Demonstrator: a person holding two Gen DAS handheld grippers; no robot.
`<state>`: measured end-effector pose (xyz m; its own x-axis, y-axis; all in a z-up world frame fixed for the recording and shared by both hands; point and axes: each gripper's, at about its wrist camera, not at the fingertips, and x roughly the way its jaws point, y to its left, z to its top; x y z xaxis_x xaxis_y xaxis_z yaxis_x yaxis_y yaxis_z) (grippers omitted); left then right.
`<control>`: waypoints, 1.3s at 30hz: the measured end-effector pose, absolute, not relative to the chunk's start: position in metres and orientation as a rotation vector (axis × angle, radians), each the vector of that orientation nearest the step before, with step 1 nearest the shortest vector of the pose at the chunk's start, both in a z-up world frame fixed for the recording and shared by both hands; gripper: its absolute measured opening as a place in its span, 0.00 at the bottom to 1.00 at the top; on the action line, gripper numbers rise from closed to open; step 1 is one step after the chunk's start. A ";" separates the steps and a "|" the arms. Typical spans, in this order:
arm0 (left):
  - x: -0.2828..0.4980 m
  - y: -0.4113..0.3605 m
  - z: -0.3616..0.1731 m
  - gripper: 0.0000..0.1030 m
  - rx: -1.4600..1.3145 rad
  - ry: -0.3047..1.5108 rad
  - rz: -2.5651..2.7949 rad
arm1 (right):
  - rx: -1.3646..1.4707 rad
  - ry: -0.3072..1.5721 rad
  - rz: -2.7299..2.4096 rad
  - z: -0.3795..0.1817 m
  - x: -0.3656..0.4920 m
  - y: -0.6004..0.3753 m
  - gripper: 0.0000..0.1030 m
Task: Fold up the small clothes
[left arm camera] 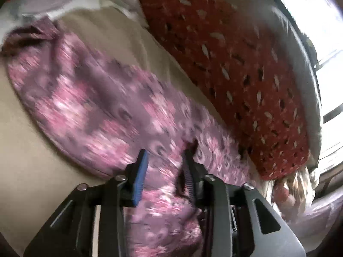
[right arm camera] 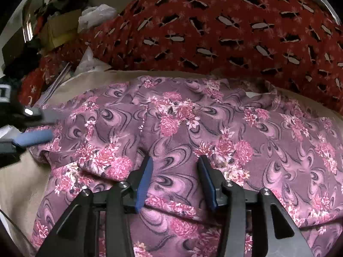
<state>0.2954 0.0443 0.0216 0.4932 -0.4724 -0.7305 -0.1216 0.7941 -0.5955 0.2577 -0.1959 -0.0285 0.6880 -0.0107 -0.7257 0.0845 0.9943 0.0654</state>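
A mauve garment with pink flowers (right arm camera: 193, 128) lies spread on a beige bed sheet (right arm camera: 70, 85); it also shows, blurred, in the left wrist view (left arm camera: 96, 107). My right gripper (right arm camera: 175, 162) is open just above the garment's near part, with cloth between its blue pads. My left gripper (left arm camera: 166, 156) has its jaws apart with a bunch of the garment rising between them. It also shows at the left edge of the right wrist view (right arm camera: 42, 126), at the garment's left edge.
A red patterned cloth (right arm camera: 235, 25) lies heaped along the far side of the garment, also in the left wrist view (left arm camera: 225, 64). Boxes and bags (right arm camera: 64, 25) are piled at the far left. A bright window (left arm camera: 321, 42) is at the right.
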 end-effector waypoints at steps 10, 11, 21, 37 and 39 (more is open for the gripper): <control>0.305 0.204 0.047 0.66 -0.278 0.961 0.172 | 0.129 0.797 -0.036 -0.030 0.256 -0.201 0.46; 0.306 0.211 0.042 0.66 -0.242 0.963 0.185 | 0.129 0.798 -0.035 -0.030 0.256 -0.200 0.46; 0.355 0.208 0.008 0.66 -0.019 0.981 0.258 | 0.138 0.796 -0.026 -0.030 0.256 -0.201 0.46; 0.365 0.200 0.036 0.06 -0.285 1.032 0.071 | 0.214 0.808 0.026 -0.024 0.258 -0.209 0.50; 0.360 0.184 0.052 0.06 -0.270 1.014 0.030 | 0.251 0.821 0.048 -0.021 0.258 -0.216 0.50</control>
